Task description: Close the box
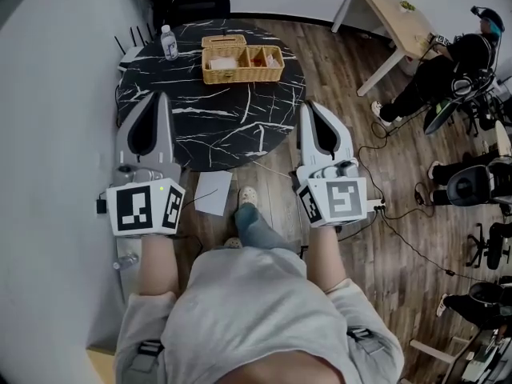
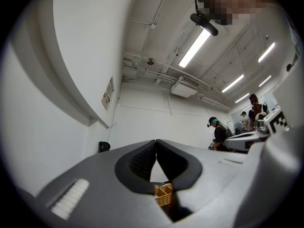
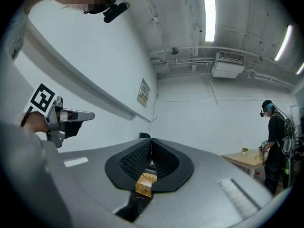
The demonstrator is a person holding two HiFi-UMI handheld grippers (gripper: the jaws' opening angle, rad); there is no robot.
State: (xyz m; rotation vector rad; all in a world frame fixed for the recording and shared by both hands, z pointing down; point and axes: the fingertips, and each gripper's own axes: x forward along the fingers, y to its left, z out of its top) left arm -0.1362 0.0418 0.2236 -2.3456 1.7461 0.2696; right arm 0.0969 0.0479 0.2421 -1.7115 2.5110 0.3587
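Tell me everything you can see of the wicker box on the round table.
The wicker box is rectangular, woven from what looks like tan wicker, and stands upright on the far side of the round black marbled table. Its lid is open, swung back at the rear. Dividers split the inside into compartments holding pale and reddish things too small to identify. A clear bottle stands to its left, apart from it. Only the table touches it.

Round black white-veined table (image 1: 212, 126) on wood floor (image 1: 352, 158). Left gripper (image 1: 152, 98) fingertips over near-left rim, right gripper (image 1: 314, 106) fingertips at near-right rim. Wicker box (image 1: 242, 64) on far side, ahead of and between both fingertips, well apart. Clear bottle (image 1: 169, 43) upright, just left of box, ahead of left fingertips. White sheet (image 1: 213, 192) on floor, behind fingertips.
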